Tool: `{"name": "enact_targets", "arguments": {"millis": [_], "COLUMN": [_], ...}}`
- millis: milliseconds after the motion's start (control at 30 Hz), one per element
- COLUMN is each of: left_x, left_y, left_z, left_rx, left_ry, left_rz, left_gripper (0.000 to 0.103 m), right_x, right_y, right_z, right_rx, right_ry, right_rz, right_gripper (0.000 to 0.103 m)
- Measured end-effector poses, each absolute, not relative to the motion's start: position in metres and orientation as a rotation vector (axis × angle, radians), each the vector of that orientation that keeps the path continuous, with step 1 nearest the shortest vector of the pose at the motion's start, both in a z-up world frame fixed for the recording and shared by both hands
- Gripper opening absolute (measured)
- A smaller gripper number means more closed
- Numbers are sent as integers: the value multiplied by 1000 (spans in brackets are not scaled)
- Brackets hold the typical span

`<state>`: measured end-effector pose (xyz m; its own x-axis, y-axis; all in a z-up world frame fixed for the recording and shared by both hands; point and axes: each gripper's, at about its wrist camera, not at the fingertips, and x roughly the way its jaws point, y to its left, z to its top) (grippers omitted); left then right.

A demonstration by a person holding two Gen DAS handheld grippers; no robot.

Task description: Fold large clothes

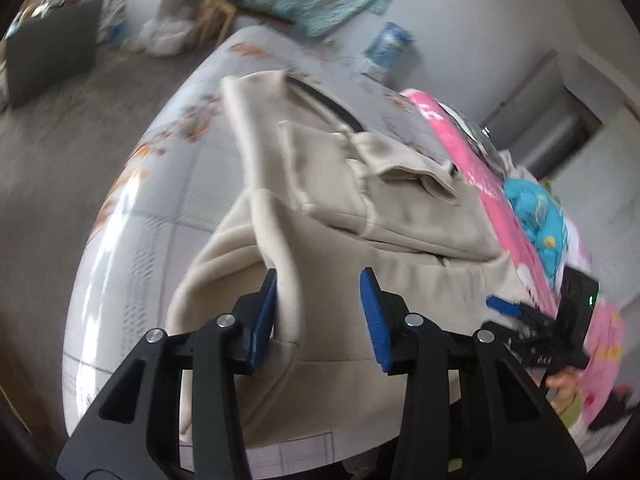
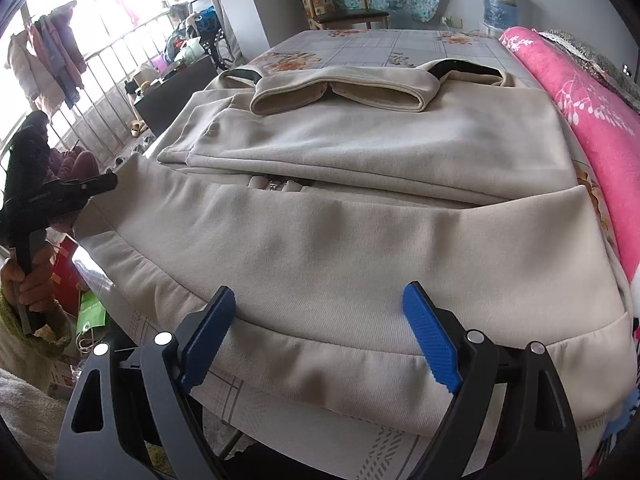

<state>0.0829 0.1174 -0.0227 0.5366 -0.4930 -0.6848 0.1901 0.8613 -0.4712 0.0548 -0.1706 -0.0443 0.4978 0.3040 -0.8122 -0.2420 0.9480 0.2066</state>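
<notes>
A large beige sweatshirt (image 2: pixel 340 240) lies on the bed, its sleeves folded across the upper part. In the left wrist view it fills the middle (image 1: pixel 400 216). My left gripper (image 1: pixel 318 284) is open; a raised fold of the sweatshirt's hem edge (image 1: pixel 286 292) hangs between its pads, against the left pad. In the right wrist view the left gripper (image 2: pixel 100 184) is at the garment's left corner. My right gripper (image 2: pixel 320 300) is open over the ribbed bottom hem (image 2: pixel 320 344), holding nothing. It also shows in the left wrist view (image 1: pixel 504 306).
The bed (image 2: pixel 360 46) has a grey floral sheet. A pink blanket (image 2: pixel 592 120) lies along its right side. A chair (image 2: pixel 344 0) and a water jug (image 2: pixel 498 0) stand beyond the bed. A railing with hanging clothes (image 2: pixel 52 64) is on the left.
</notes>
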Motion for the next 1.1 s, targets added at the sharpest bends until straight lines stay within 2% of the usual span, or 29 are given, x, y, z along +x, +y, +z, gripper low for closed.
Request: {"name": "enact_targets", "arguments": {"millis": [100,167,233,433,633,933,1100], "left_x": [89,91,91,90,83,80,79], "left_y": [102,93,84,69,66,56,55], "left_z": [-32,-35,-34,-33,-31,-30,-30], "left_rx": [-199,-115,-55,54,123,206,223], "left_ry": [980,991,996,991,974,961,965], "left_rz": [-285,-218,-181,-92,-64,-28,-25], "left_gripper": [39,33,33,32,32,32,32], "right_x": [54,54,54,40,20,44,64], "right_y": [-171,-172,-172,-191,-252,-304,-311], "right_z": [-44,-44,-44,-32,-11,-14,-21], "right_rx": [70,72,79,130,223,288,257], "right_ry": [992,992,994,957,882,876,902], "right_rz": [332,331,329,289,138,47,23], "right_gripper": [84,84,84,84,84,66,65]}}
